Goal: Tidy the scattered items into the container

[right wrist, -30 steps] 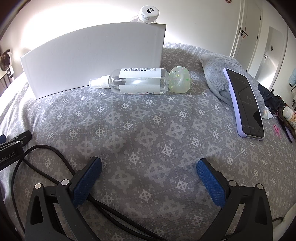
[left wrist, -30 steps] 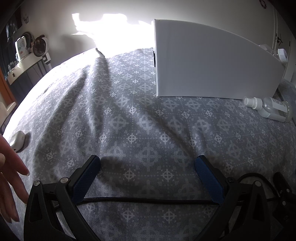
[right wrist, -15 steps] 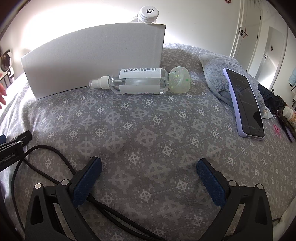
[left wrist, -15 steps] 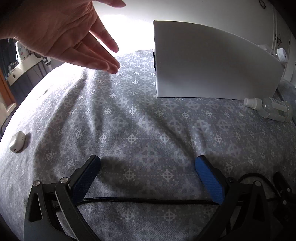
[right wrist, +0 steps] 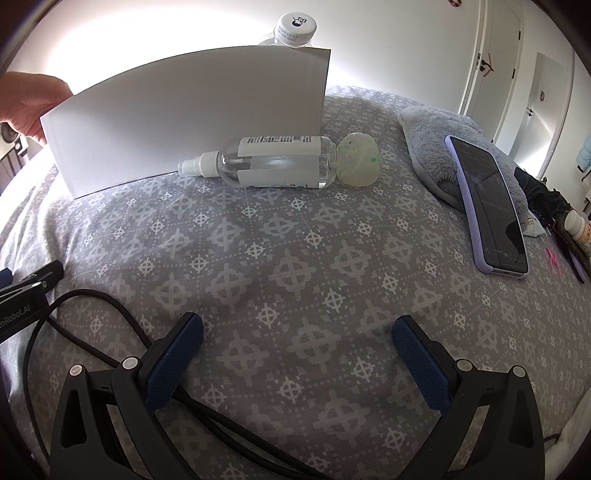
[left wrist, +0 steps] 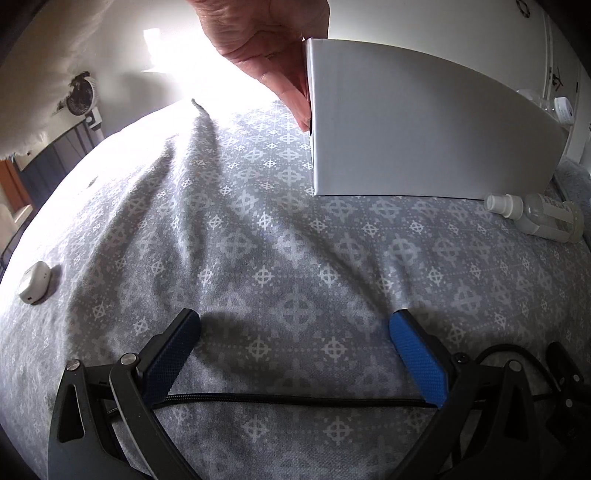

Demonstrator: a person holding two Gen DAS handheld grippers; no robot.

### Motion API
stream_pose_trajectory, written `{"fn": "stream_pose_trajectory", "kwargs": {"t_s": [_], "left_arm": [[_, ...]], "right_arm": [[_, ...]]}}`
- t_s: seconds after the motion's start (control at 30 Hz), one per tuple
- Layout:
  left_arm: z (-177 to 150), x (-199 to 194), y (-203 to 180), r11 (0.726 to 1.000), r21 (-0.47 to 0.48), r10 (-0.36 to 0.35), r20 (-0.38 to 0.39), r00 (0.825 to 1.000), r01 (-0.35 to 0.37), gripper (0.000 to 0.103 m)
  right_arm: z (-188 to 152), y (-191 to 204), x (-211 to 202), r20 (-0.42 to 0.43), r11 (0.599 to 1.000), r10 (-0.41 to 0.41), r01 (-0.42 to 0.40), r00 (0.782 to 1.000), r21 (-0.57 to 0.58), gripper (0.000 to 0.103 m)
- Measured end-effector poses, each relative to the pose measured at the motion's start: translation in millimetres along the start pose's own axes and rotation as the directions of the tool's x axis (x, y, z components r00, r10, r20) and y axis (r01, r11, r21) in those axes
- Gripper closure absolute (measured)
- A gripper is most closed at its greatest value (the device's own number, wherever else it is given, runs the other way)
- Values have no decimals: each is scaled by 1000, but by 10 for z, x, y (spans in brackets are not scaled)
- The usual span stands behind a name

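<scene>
Though partly hidden—hand [left wrist: 273, 40] gripping box [left wrist: 424, 136]

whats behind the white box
A bottle's white printed cap pokes above the white box; its body is hidden. A hand grips the far corner. The box's inside isn't visible.
</scene>
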State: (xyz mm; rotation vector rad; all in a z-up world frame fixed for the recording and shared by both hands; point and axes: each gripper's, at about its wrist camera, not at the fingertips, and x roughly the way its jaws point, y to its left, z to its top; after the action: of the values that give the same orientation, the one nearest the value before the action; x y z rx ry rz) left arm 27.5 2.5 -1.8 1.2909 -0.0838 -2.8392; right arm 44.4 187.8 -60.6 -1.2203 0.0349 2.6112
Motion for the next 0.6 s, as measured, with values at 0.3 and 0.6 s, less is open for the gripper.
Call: {"fn": "stream_pose_trajectory", "kwargs": {"t_s": [0.3, 0.6], "left_arm": [[-4, 0, 2, 1000, 0, 0, 1, 1000, 0, 0], [-2, -2, 3, 1000, -1, 0, 1, 1000, 0, 0]], "right_arm": [[-9, 9, -11, 1, 1000, 0, 0, 1000, 0, 0], [-12, 9, -13, 1, 1000, 0, 0, 1000, 0, 0]]}}
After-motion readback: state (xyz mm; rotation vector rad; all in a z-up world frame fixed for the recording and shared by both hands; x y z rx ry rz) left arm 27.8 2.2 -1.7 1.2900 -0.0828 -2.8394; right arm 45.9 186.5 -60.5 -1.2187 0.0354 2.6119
